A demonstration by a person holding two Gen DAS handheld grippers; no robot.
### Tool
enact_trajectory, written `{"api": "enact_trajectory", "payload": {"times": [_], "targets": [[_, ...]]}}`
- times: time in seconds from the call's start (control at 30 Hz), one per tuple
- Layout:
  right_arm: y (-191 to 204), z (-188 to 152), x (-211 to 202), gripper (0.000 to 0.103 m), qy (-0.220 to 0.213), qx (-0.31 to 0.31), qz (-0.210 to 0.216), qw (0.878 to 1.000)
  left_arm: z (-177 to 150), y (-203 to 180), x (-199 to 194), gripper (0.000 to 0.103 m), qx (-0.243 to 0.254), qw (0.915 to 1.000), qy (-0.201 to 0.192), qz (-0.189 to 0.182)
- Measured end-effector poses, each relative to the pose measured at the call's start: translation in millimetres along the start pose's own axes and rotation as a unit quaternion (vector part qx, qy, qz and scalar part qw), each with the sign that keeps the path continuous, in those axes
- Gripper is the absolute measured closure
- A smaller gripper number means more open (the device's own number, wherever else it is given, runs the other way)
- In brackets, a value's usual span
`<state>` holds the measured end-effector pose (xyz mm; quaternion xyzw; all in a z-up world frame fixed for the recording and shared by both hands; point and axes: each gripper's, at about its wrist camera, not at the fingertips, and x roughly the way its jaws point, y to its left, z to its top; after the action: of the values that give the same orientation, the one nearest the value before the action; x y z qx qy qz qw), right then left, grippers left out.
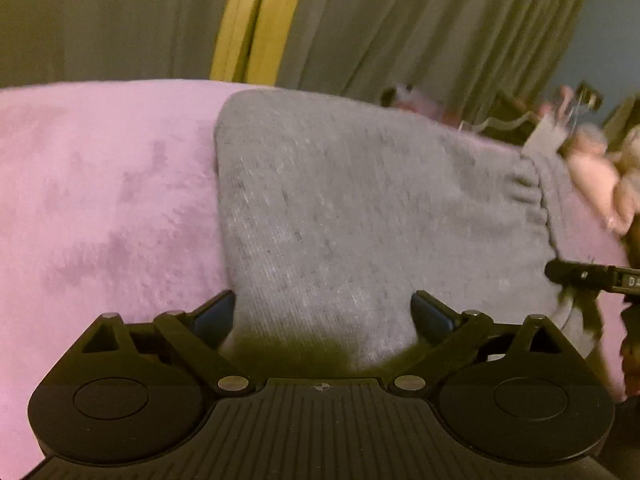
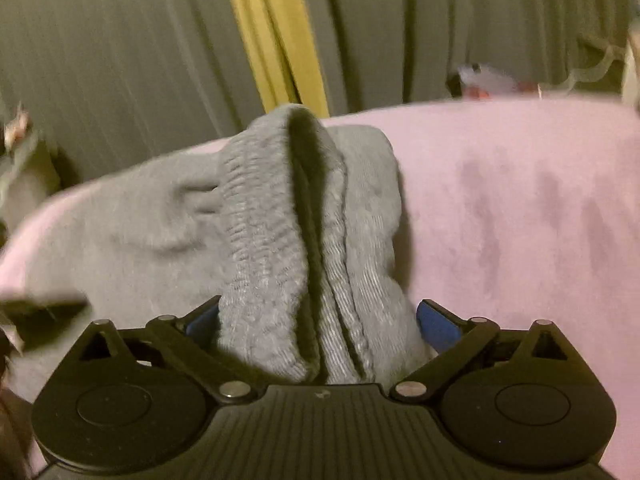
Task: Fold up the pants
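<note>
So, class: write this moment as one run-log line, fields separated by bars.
pants: grey pants folded on pink blanket | left gripper: open | right gripper: open, waistband between fingers | phase: released

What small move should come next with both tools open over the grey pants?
Probably back the right tool off: its jaws stand open around the bunched waistband without pinching. The grey pants lie folded on the pink blanket, and the left tool is open too.
</note>
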<state>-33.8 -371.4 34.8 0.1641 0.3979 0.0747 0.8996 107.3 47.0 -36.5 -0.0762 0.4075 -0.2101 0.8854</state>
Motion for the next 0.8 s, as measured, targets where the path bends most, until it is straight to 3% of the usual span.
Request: {"api": "enact_trajectory", "payload": {"times": [0.07,0.13,0.2,0.27,0.33,0.43,0.53,0.6,0.8], "targets": [[7,3,0,0.004,0.011,0.020,-0.013,1.000,6,-1,-10,0.007,-0.024,0.9996,-0.006,0.015],[18,0,-17,0.004,-0.013,-0.011,-0.044,0.999,7,-3,-30,0.008,-0.047,0.9980,-0.037,0.022],[31,-7,-33,0.004,-0.039,-0.035,-0.054,0.997,4,-2,-48,0.007,-0.064,0.9963,-0.057,-0.007],[36,-16,-44,0.004,-0.044,-0.039,-0.051,0.997,-1,-6,-56,0.006,-0.075,0.9957,-0.051,-0.015],[34,-23,-48,0.004,-0.031,-0.027,-0.065,0.997,-10,-15,-57,0.006,-0.060,0.9974,-0.036,0.012],[32,-30,-39,0.004,0.009,-0.015,-0.080,0.997,-25,-17,-40,0.003,-0.061,0.9933,0.032,0.093],[35,-37,-34,0.004,0.004,-0.034,-0.091,0.995,-26,-9,-39,0.001,-0.094,0.9901,0.027,0.101],[43,-40,-38,0.004,0.007,-0.043,-0.103,0.994,-28,-13,-52,0.002,-0.106,0.9863,0.006,0.126],[67,-65,-50,0.004,0.028,-0.081,-0.129,0.988,-45,-32,-73,0.002,-0.096,0.9801,-0.007,0.174]]}}
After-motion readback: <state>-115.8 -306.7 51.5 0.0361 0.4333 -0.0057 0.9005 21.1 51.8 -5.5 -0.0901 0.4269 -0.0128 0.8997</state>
